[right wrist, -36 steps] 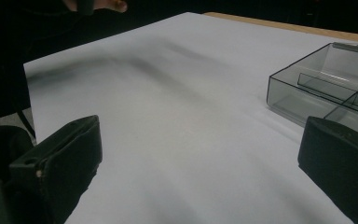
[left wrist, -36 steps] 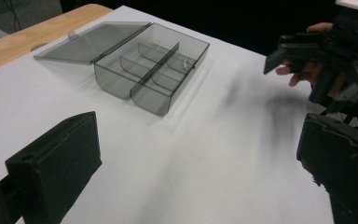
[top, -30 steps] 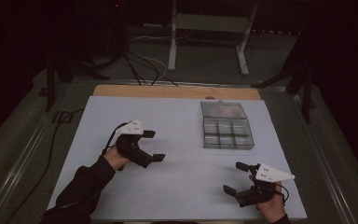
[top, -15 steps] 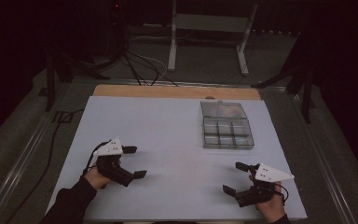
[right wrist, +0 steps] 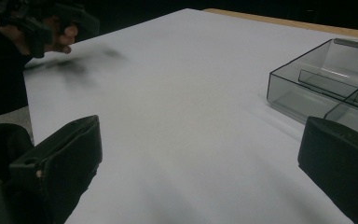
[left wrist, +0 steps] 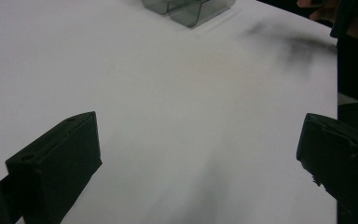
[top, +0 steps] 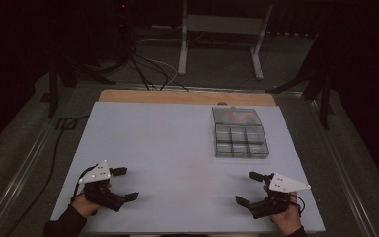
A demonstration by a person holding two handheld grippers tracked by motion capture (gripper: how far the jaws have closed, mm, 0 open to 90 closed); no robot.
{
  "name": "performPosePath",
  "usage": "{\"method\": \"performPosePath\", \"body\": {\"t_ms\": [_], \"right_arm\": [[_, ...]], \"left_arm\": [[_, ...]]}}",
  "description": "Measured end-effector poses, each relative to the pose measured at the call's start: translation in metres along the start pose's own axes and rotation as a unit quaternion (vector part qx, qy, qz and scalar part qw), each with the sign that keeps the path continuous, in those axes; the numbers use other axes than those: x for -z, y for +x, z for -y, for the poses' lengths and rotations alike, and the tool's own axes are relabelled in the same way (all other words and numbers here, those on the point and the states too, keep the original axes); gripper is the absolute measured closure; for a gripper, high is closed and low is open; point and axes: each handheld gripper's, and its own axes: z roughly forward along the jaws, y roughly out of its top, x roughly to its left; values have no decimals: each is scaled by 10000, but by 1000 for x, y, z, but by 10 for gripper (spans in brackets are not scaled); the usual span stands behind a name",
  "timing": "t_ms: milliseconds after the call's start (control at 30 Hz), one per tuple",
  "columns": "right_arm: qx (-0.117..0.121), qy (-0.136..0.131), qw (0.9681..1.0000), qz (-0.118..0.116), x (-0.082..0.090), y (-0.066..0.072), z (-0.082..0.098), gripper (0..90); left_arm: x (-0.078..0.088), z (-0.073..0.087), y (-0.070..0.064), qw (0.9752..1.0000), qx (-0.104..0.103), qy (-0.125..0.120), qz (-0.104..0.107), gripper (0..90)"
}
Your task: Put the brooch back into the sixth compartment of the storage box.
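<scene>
Both tongs rest low at the near edge of the white tabletop (top: 177, 148), one at each corner. The left tongs (top: 123, 183) stand wide open with nothing between the jaws, and the right tongs (top: 250, 187) are wide open and empty too. The left hand (top: 85, 203) and the right hand (top: 285, 217) hold them just above the surface.

The thing nearest to them is the clear compartment box (top: 240, 133). It stands on the far right part of the tabletop, well apart from the left tongs and somewhat closer to the right ones. Its lid seems to be open toward the back, and the small compartments look empty — I cannot tell this for sure, because the plastic is dark and reflective. In the right gripper view the near corner of the box (right wrist: 326, 79) is ahead, to the right of the jaws.

I judge that the step in hand is a reach to this box. To do it well, the right tongs should go forward in a straight line and keep the jaws wide — the walls are thin and slippery, so it is better to close slowly on one wall. The left tongs can steady the other side.
</scene>
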Motion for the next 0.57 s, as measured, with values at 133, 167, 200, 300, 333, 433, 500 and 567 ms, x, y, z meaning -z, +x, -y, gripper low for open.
{"method": "performPosePath", "body": {"t_ms": [133,167,200,300,333,433,500,567], "right_arm": [[16,16,10000,-13,0,0,0,0],[16,15,10000,-15,0,0,0,0],[27,20,10000,-15,0,1,0,0],[38,38,10000,-21,-1,1,0,0],[27,37,10000,-20,-1,1,0,0],[41,43,10000,-15,-1,1,0,0],[32,52,10000,-6,-1,0,0,0],[32,39,10000,0,-1,0,0,0]], "left_arm": [[5,13,0,9998,122,71,-127,11],[5,15,0,9998,159,55,-134,12],[6,16,1,9998,162,36,-146,12],[6,17,1,9997,175,4,-181,11],[6,17,1,9997,164,12,-168,11],[4,18,1,9998,144,46,-120,12],[4,19,1,9998,135,69,-118,11],[3,19,1,9998,145,52,-80,12]]}}
